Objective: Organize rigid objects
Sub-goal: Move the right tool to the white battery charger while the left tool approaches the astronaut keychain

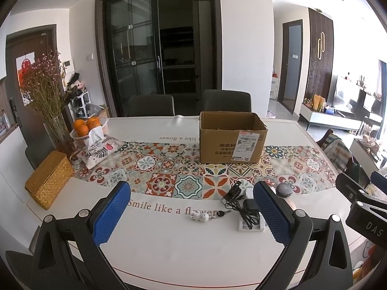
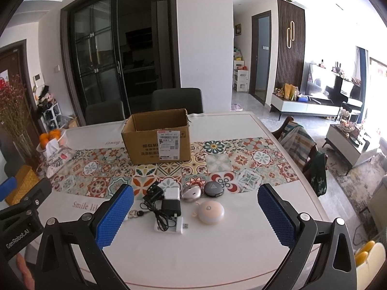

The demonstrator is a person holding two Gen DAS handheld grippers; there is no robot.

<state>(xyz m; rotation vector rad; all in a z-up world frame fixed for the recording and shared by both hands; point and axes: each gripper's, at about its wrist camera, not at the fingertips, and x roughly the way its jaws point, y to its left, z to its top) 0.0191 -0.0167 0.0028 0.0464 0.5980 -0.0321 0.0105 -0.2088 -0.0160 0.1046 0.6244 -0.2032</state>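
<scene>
You held both grippers above the counter [image 2: 217, 246] with nothing in them. Your left gripper [image 1: 192, 213] had its fingers spread wide; a white keychain [image 1: 200, 216] lay between them, and a black charger with its cord [image 1: 249, 209] sat just inside the right finger. Your right gripper [image 2: 196, 215] was just as wide open. Between its fingers lay the black charger [image 2: 171, 207] on a white adapter [image 2: 169, 228], a round pink light [image 2: 211, 212], a silver disc [image 2: 191, 193] and a grey disc [image 2: 212, 189]. Beyond the fingertips stood an open cardboard box [image 2: 157, 137] on the patterned runner [image 2: 254, 159].
</scene>
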